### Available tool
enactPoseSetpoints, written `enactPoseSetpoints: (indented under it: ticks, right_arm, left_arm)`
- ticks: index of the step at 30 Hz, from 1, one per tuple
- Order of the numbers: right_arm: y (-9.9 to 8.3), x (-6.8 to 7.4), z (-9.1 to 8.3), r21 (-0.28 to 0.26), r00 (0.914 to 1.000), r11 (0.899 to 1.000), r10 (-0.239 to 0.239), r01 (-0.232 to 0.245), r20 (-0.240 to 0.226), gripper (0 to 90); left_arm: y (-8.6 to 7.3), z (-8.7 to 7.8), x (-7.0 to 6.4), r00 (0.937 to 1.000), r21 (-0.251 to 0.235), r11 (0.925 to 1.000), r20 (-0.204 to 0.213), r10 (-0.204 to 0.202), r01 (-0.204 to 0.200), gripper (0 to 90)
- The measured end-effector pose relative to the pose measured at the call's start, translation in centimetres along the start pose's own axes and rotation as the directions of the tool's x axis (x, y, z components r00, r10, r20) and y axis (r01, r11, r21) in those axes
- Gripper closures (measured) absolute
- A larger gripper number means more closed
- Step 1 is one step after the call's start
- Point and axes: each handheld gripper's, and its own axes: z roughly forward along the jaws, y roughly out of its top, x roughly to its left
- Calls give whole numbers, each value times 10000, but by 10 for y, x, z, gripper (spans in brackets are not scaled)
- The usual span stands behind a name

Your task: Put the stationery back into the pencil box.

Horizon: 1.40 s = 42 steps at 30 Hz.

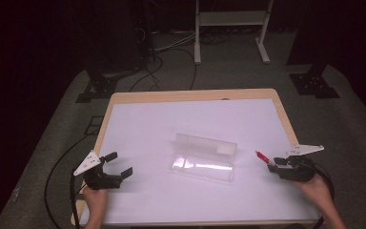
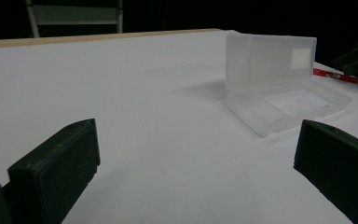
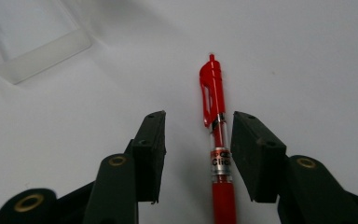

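Note:
A red click pen (image 3: 213, 95) lies flat on the white table top, its clip end pointing away from my right gripper (image 3: 198, 128). That gripper is open and straddles the pen's middle, with the pen nearer the right jaw and a gap on the other side. From above, the red pen (image 1: 261, 156) pokes out of the right gripper (image 1: 272, 164) at the table's right edge. A translucent plastic box (image 1: 203, 160) sits mid-table with its lid standing up. My left gripper (image 1: 120, 164) hovers wide open at the front left, holding nothing. Ahead of the left gripper (image 2: 196, 154) are the box (image 2: 279, 79) and pen (image 2: 338, 76).
The white sheet (image 1: 171, 124) covers a wooden table (image 1: 190, 95) with a bare rim at the back. Cables trail from both grippers. On the dark floor behind are stand bases (image 1: 314, 86) and a white frame (image 1: 231, 28). A box corner (image 3: 37, 51) lies left of the pen.

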Motion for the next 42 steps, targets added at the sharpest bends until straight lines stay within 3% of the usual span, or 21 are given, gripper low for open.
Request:
enactPoseSetpoints:
  ticks: [15,42]
  right_arm:
    - [-6,-9,11,512,9994,9986,101,-118,345,621]
    - [-7,-9,11,447,9983,9990,-111,85,577,695]
  left_arm:
    - [0,0,0,10000,11,10000,0,-5,5,0]
    - [0,0,0,10000,15,10000,-7,-36,36,0]
